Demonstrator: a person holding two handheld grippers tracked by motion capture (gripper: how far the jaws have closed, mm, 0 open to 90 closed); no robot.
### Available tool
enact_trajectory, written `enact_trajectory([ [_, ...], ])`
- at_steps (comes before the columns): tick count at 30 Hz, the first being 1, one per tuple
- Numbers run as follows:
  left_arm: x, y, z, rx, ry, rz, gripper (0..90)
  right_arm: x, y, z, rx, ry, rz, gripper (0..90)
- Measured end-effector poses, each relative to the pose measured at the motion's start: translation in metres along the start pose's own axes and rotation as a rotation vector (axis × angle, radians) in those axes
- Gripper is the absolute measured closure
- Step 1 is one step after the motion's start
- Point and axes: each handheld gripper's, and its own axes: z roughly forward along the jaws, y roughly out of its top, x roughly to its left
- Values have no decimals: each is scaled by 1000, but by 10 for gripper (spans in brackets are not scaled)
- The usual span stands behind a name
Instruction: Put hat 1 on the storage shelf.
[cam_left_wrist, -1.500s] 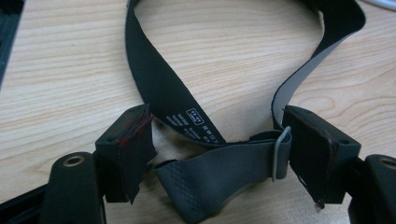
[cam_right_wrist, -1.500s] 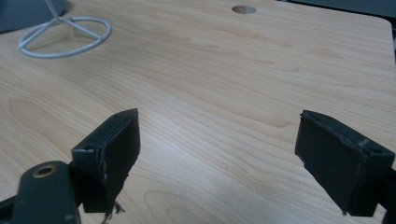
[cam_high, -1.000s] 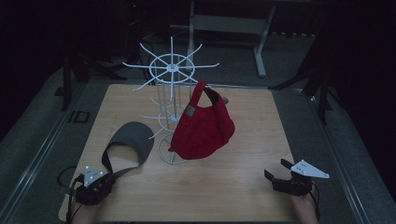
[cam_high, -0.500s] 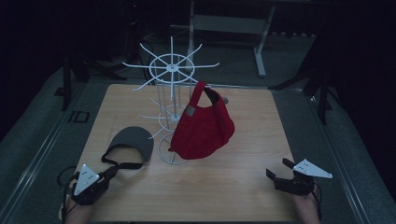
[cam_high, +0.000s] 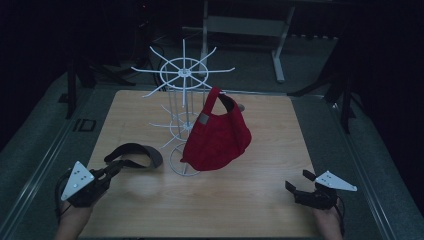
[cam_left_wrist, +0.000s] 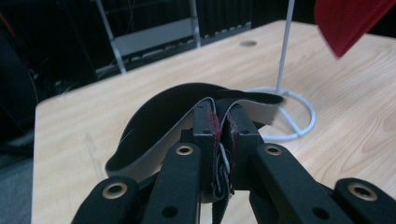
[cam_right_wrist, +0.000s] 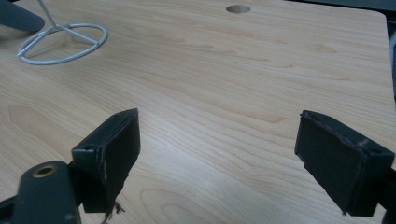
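I have the dark visor (cam_high: 134, 154) pinched by its strap in my left gripper (cam_high: 111, 172); it hangs just above the near left part of the counter (cam_high: 260, 200), beside the rack's base ring (cam_high: 181, 159). In the left gripper view the jaws are clenched on a thin band with a pale inner lining (cam_left_wrist: 219, 140), and the visor's brim (cam_left_wrist: 168, 112) curves away ahead as a smooth, matte black crescent. From the high view I get only a dark loop with a curved peak.

The white wire rack (cam_high: 183, 75) stands mid-counter: a slim post, a spoked wheel on top with upturned hook arms, a round wire foot. A red cap (cam_high: 217, 137) of soft cloth hangs on its right side, sagging into a rounded pouch; the left gripper view catches one red corner (cam_left_wrist: 348, 21) of it.

My right gripper (cam_high: 299, 186) rests low at the near right corner, jaws spread wide with nothing between them. Its own view shows square black pads (cam_right_wrist: 114, 149) over pale wood grain, plus a round hole (cam_right_wrist: 238, 9) in the counter's far edge.
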Motion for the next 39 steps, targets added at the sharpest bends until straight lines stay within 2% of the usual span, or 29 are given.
enact_trajectory([
  [4, 4, 17, -1, -35, -11, 1, 852, -1, -2, 0, 2, -4, 13, 142],
  [8, 6, 32, -4, -54, 0, 28, 852, -3, -5, 0, -4, -9, 30, 142],
  [10, 8, 40, -7, -73, -7, 25, 852, -4, -7, 0, -4, -14, 35, 142],
  [14, 9, 56, -16, -97, 0, 55, 852, -8, -8, -2, -8, -21, 47, 142],
  [19, 7, 76, -33, -134, -32, 100, 851, -8, -8, -3, -11, -23, 52, 142],
  [22, 6, 88, -44, -143, -63, 131, 852, -7, -9, -2, -5, -22, 51, 142],
  [26, 3, 100, -53, -153, -84, 171, 851, -6, -9, -1, -4, -17, 51, 142],
  [39, 5, 164, -62, -249, -111, 229, 851, -9, -12, -3, -3, -17, 62, 142],
])
